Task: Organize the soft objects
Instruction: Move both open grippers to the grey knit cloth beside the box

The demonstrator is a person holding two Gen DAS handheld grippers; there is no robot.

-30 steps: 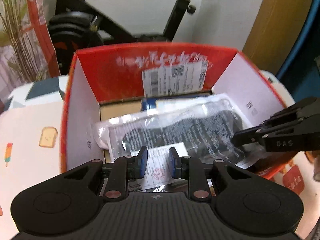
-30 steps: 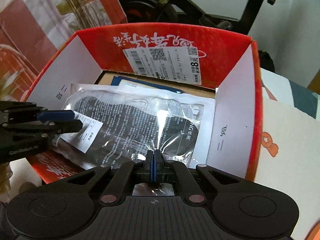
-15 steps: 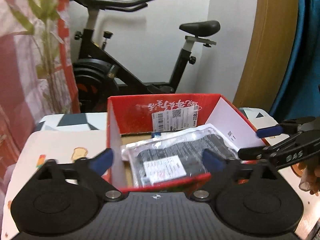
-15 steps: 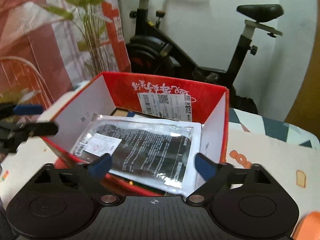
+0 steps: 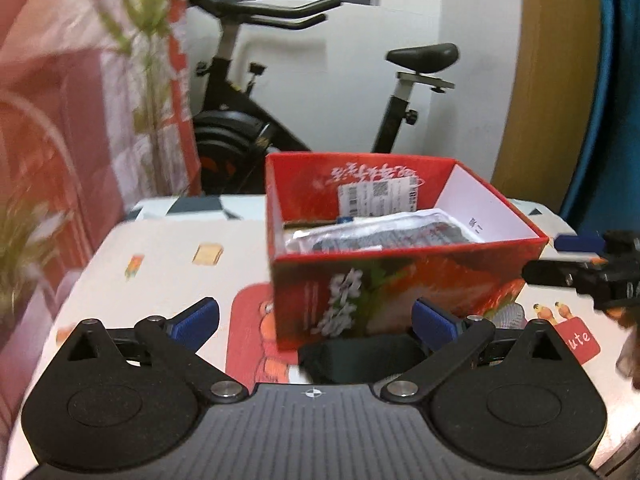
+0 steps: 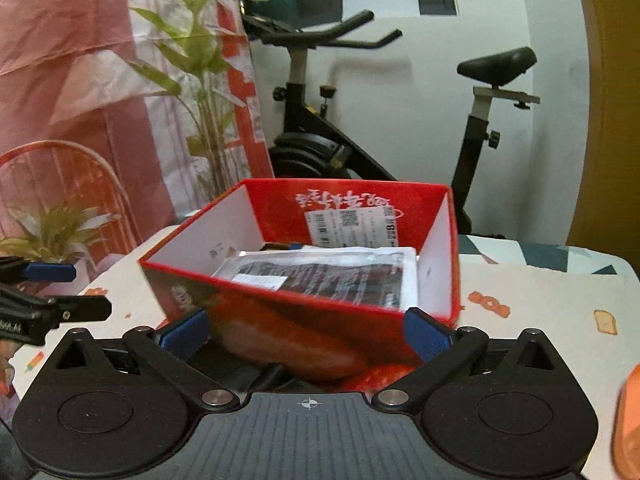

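A: What fills the room behind?

B: An exercise bike [image 6: 384,120] against the white wall, with a leafy plant [image 6: 200,92] and a pink-and-red curtain [image 5: 60,100] to its left.

A: And nearer?

B: The worktop [image 5: 160,248], under a pale cloth printed with small cartoon pictures. On it stands an open red box [image 6: 320,320], white inside on the side walls, with a shipping label [image 6: 352,226] stuck to its far inner wall.

A: Where is the soft thing?

B: A clear plastic packet with dark fabric inside [image 6: 320,276] lies flat in the box on top of other flat packets, a white sticker near its front corner. Nothing touches it.

A: The grippers?

B: The left gripper [image 5: 316,318] has its jaws spread wide, having just been opening, with nothing between them; it sits in front of the box. A dark soft item [image 5: 360,360] lies on the worktop just beyond it. The right gripper [image 6: 308,332] is the same: jaws just opened, wide apart and empty, in front of the box. Each gripper shows at the edge of the other's view, beside the box.
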